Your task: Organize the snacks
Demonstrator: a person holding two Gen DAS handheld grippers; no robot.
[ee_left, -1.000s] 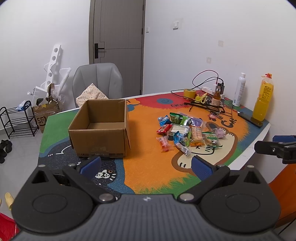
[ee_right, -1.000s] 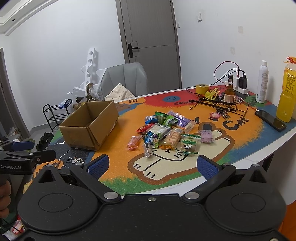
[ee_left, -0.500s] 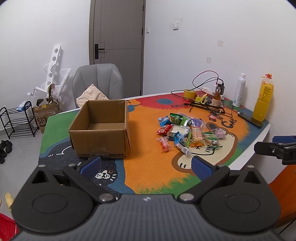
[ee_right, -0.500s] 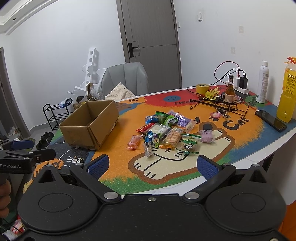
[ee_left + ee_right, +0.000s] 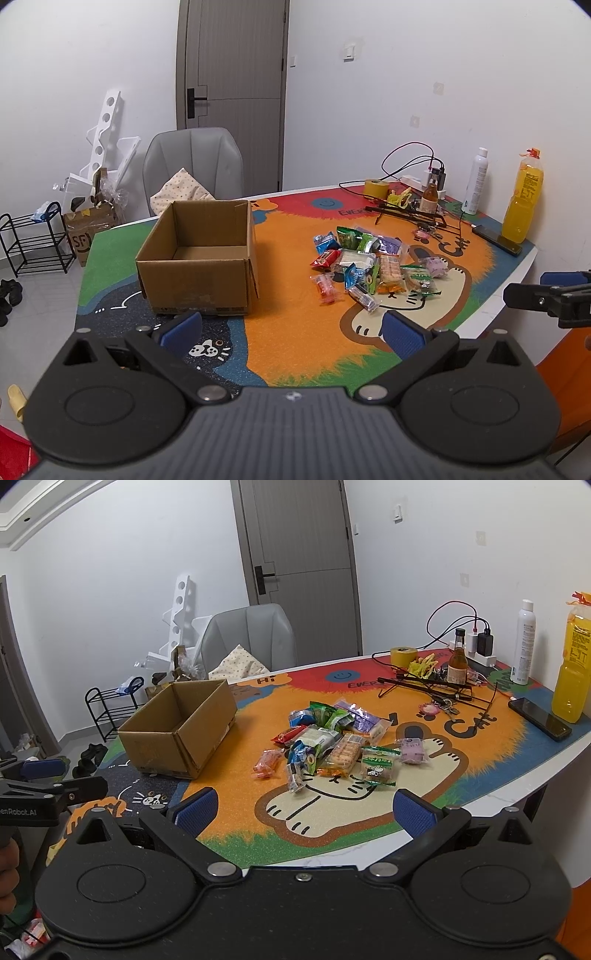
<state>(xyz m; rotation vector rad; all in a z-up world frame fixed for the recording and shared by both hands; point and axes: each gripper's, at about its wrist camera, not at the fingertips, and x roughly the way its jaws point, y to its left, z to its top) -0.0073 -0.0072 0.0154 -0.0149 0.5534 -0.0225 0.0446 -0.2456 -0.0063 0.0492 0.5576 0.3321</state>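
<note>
Nothing picked yet, judging by the bare box [image 5: 199, 254] and the full heap of snacks [image 5: 332, 738]; step in hand looks like the 1st reach. Best done by going for a loose packet on the near rim of the heap, such as the pink packet [image 5: 266, 762] or the clear one [image 5: 295, 775] beside it, not the overlapped ones in the middle. Come in low along the mat [image 5: 236, 775], straddle 1 packet only, close on its crimped end, lift clear before swinging over to the box. Thin film likely to slip or drag a neighbour along, so a square, centred pinch matters.

Right gripper [image 5: 306, 808]: spread wide, holding nothing, 2 blue pads [image 5: 195, 808] hanging over the near table edge. Heap lies ahead of it, roughly centred between the pads but well apart from them; box off to the front left.

Left gripper [image 5: 291, 328]: also wide open and bare, near the table's front edge. Box just ahead of its left pad [image 5: 181, 328], open side up; snacks further out, ahead and to the right, well apart from the fingers. No contact with anything by either tool.
</note>
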